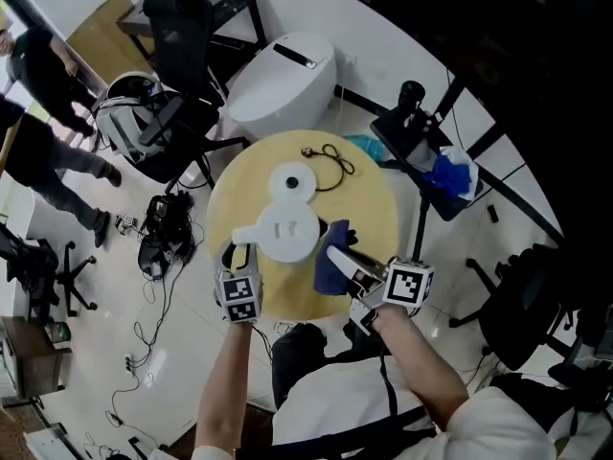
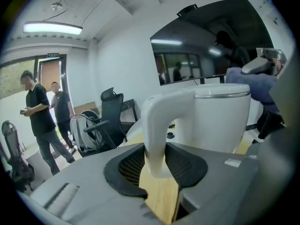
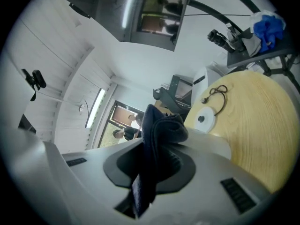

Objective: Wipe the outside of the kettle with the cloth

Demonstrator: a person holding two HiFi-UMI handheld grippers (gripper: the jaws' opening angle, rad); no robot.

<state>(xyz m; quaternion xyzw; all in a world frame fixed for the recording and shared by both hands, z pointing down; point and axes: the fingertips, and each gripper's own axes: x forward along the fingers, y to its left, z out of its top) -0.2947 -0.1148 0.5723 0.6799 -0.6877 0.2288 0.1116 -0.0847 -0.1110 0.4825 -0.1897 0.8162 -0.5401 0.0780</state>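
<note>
A white kettle [image 1: 287, 226] stands in the middle of a round wooden table [image 1: 369, 195], its handle [image 1: 244, 236] pointing to the near left. My left gripper [image 1: 238, 255] is shut on that handle [image 2: 159, 121], with both black pads against it; the kettle's body [image 2: 220, 121] rises just beyond. My right gripper [image 1: 337, 257] is shut on a dark blue cloth [image 1: 326, 274], held close to the kettle's right side. In the right gripper view the cloth [image 3: 157, 130] hangs bunched between the jaws of the right gripper [image 3: 152, 168].
The kettle's round white base [image 1: 292, 180] and its dark cord [image 1: 330, 156] lie at the table's far side. A white toilet-shaped unit [image 1: 283, 80], an office chair [image 1: 182, 36] and a stand holding blue material [image 1: 450, 175] ring the table. Two people stand at the left.
</note>
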